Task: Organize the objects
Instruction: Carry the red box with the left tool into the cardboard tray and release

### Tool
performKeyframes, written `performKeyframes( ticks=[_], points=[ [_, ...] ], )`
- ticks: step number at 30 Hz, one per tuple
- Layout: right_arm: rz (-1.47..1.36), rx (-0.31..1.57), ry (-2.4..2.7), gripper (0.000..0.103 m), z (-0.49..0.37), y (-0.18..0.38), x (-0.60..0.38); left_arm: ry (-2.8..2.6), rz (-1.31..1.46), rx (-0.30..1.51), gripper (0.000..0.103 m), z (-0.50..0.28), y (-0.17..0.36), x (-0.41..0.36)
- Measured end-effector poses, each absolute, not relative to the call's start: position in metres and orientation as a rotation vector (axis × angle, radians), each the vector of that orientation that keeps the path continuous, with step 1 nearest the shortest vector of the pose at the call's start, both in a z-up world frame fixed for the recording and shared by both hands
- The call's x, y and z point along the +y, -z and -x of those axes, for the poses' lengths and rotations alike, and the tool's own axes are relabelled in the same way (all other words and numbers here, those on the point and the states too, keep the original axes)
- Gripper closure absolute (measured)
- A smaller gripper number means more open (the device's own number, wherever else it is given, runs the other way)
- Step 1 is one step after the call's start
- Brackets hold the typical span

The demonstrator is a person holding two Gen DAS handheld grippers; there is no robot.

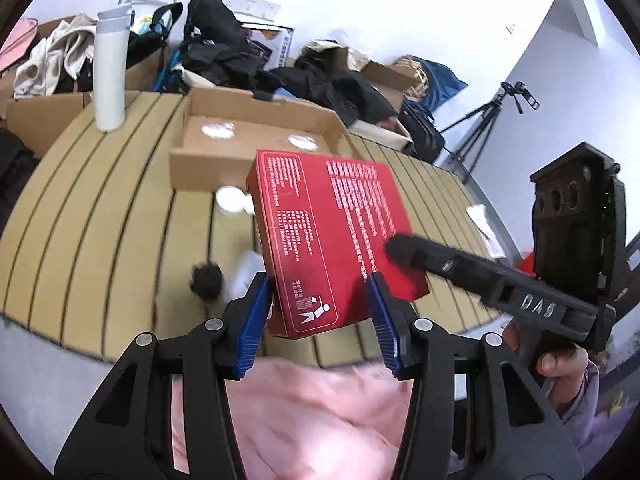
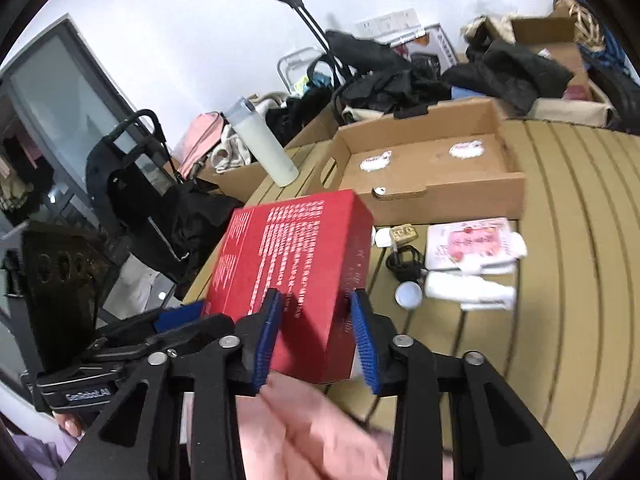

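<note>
A flat red box (image 1: 328, 232) with white print is held tilted above the slatted wooden table (image 1: 120, 208). My left gripper (image 1: 320, 296) has its blue pads against the box's two long sides at its near end. My right gripper (image 2: 316, 312) grips the same red box (image 2: 288, 264) from the other side, one pad on its printed top face and one on its side; it shows in the left wrist view (image 1: 404, 248) lying on the box top. An open cardboard tray (image 2: 432, 164) lies behind the box.
A white bottle (image 1: 110, 68) stands at the table's far left. A small white cap (image 2: 408, 294), a black cable (image 2: 404, 262), a white packet (image 2: 468, 284) and a pink card (image 2: 472, 240) lie on the table. Pink cloth (image 1: 320, 420) is below. Bags and boxes crowd the back.
</note>
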State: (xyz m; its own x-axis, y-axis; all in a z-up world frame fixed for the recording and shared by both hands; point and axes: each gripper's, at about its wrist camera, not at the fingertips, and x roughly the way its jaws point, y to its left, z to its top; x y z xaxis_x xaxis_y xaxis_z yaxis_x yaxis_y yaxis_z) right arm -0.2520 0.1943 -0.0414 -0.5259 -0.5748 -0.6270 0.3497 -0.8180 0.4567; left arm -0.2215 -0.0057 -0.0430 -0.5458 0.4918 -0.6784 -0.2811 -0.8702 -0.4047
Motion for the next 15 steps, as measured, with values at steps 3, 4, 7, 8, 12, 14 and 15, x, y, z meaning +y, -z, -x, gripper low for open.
performKeyframes(
  ticks=[3, 4, 7, 8, 12, 14, 15],
  points=[
    [-1.048, -0.404, 2.345, 0.074, 0.233, 0.028, 0.207, -2.397, 1.155, -0.349, 0.059, 0.213, 0.038, 0.000],
    [-1.044, -0.398, 2.351, 0.074, 0.234, 0.026, 0.207, -2.407, 1.153, -0.338, 0.059, 0.215, 0.035, 0.002],
    [-1.032, -0.388, 2.364, 0.075, 0.238, 0.020, 0.207, -2.419, 1.164, -0.326, 0.059, 0.230, 0.032, 0.005],
    [-1.029, -0.375, 2.378, 0.075, 0.246, 0.019, 0.206, -2.424, 1.164, -0.323, 0.059, 0.236, 0.030, 0.004],
    [-1.022, -0.372, 2.387, 0.075, 0.287, 0.017, 0.204, -2.434, 1.169, -0.308, 0.059, 0.285, 0.029, 0.000],
    [-1.034, -0.386, 2.374, 0.075, 0.320, 0.020, 0.202, -2.447, 1.196, -0.307, 0.059, 0.331, 0.029, -0.006],
    [-1.055, -0.401, 2.355, 0.075, 0.345, 0.023, 0.200, -2.455, 1.211, -0.309, 0.059, 0.347, 0.030, -0.007]
  ],
)
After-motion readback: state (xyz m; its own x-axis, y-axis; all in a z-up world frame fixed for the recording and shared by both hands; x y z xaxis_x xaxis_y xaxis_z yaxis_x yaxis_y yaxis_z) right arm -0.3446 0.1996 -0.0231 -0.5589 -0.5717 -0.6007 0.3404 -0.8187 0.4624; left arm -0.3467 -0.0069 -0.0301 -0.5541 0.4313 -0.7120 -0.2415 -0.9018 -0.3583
